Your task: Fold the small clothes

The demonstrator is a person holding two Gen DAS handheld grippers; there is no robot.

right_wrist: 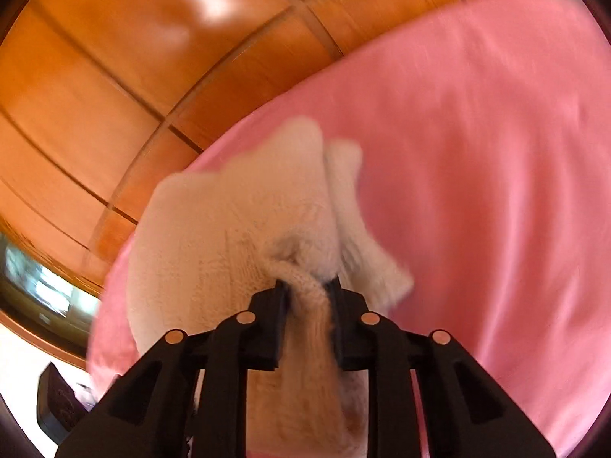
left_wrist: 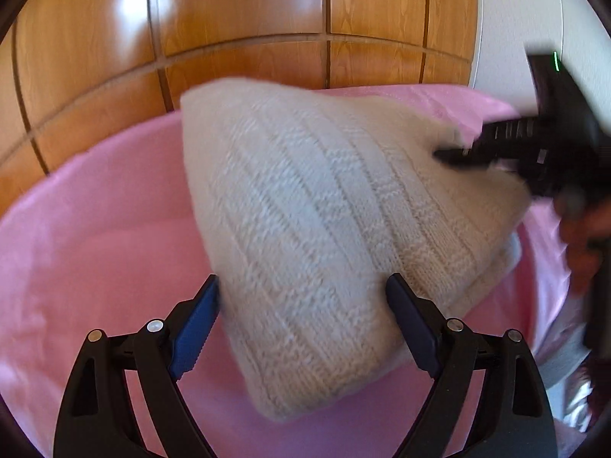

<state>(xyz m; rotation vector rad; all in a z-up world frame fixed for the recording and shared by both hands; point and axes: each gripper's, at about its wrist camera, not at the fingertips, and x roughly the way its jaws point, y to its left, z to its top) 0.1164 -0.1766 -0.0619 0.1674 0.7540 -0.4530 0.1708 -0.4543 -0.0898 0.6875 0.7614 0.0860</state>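
We see a cream knitted garment [left_wrist: 317, 229] lifted in a blurred peak over the pink sheet [left_wrist: 95, 248] that covers the surface under it. Our left tongs [left_wrist: 301, 320] stand wide, one blue-padded finger on either side of the garment's near lower part; the pads appear to lie against the knit without squeezing it. On the garment's right edge, the left wrist view shows our right tongs [left_wrist: 454, 158] coming in as a dark blurred shape, with a hand [left_wrist: 584, 236] behind them. That view also shows the ribbed knit pattern and, beyond the garment, the glossy wooden panelling [left_wrist: 244, 19].

The right wrist view gives what the other cannot: our right tongs [right_wrist: 307, 295] are drawn narrow and pinch a bunched fold of the same garment [right_wrist: 229, 229] between the black pads, the knit squeezed into a thin ridge running back toward the camera. Beyond the garment the sheet [right_wrist: 477, 152] spreads to the right, and the panelling [right_wrist: 133, 57] fills the upper left. A dark object [right_wrist: 57, 400] sits low to the garment's left, too blurred to name.
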